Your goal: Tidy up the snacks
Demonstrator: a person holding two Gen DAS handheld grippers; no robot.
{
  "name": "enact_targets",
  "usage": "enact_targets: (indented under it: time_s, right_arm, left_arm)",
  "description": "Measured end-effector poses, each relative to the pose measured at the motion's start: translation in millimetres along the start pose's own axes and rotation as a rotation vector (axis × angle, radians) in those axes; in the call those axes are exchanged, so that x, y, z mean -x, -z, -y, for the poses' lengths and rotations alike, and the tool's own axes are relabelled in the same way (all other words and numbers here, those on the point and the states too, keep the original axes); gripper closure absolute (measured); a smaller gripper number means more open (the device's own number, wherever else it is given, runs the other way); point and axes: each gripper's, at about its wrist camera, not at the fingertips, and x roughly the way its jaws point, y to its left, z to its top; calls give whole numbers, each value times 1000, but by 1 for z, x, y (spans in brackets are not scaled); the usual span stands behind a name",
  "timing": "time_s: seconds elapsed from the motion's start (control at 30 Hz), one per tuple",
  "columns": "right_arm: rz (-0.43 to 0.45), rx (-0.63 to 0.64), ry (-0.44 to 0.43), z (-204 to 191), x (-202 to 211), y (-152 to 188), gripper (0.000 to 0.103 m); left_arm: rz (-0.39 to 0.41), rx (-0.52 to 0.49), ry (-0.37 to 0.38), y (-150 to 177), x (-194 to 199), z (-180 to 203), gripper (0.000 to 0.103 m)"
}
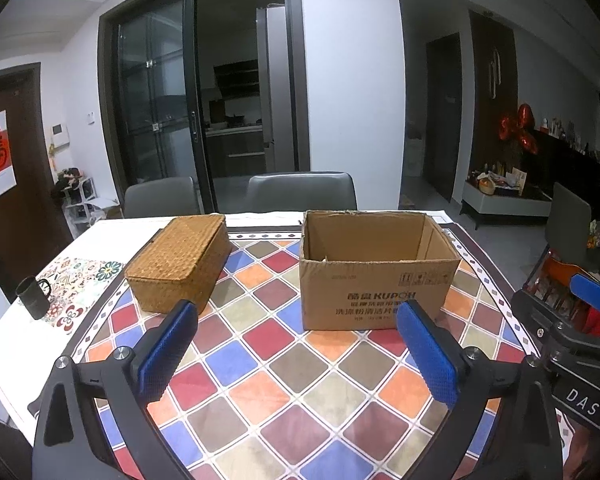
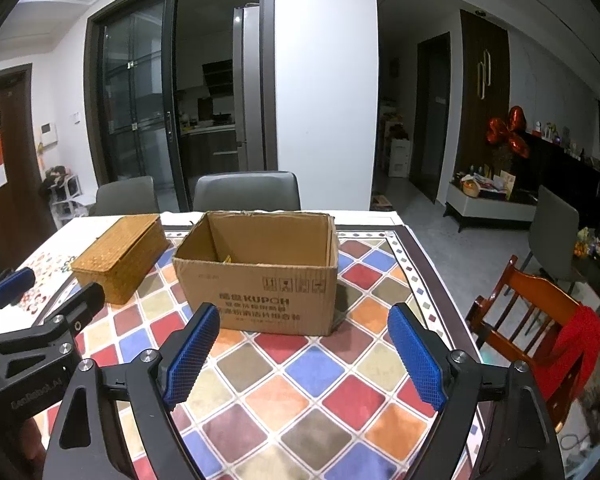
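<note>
Both jaws wide, empty. Carton (image 2: 256,276) dead ahead of right gripper (image 2: 304,350) (nearer one); from left gripper (image 1: 298,354), basket (image 1: 178,266) upper left, long axis receding.

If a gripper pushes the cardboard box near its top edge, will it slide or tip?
The box probably slides: it is wider than tall and sits flat on the tablecloth. It looks nearly empty, so likely light. Its thin open walls may flex inward.
</note>
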Motion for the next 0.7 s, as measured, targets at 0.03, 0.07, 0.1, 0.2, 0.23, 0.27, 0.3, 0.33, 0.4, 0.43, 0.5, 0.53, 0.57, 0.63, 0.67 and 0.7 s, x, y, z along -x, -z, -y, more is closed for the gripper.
enact_targets:
  time_s: [0.03,0.07,0.1,0.2,0.23,0.27,0.3,0.33,0.4,0.43,0.5,0.53,0.57,0.63,0.67,0.7]
  right_arm:
    - [0,-1,0,0,1,0,16]
    - [1,-1,-1,0,3,1,16]
    - [3,0,-1,0,7,3,16]
    - [12,-1,0,1,15,5,16]
    - [16,-2,0,1,18,7,16]
    - [19,-3,1,1,21,8,16]
    - [22,-3,0,1,25,10,16]
    - [24,-3,0,0,27,12,16]
    - [28,-2,1,1,33,16,16]
    - [30,-3,2,1,36,19,16]
    - [32,-6,6,2,41,23,16]
    - [34,-8,9,2,44,25,16]
    - [34,-11,12,4,47,28,16]
    - [35,-18,18,7,52,33,16]
    - [35,-21,20,9,55,35,16]
    - [35,-24,22,10,58,37,16]
  left_arm:
    - [1,0,0,2,3,0,2]
    - [2,0,2,3,5,-1,2]
    - [4,0,2,4,8,0,2]
    - [14,0,3,10,18,-1,2]
    - [17,0,3,11,21,-1,2]
    - [20,1,2,13,24,-2,2]
    - [21,2,3,14,26,-1,2]
    - [23,2,3,15,29,-1,2]
    - [26,5,5,18,35,-1,2]
    - [29,6,5,20,39,-1,2]
    - [36,5,5,24,46,-1,2]
    - [39,5,5,26,49,-1,2]
    - [44,5,4,28,54,-1,2]
    - [51,5,4,31,60,-1,2]
    - [53,5,6,33,63,-1,2]
    - [56,6,8,35,67,-1,2]
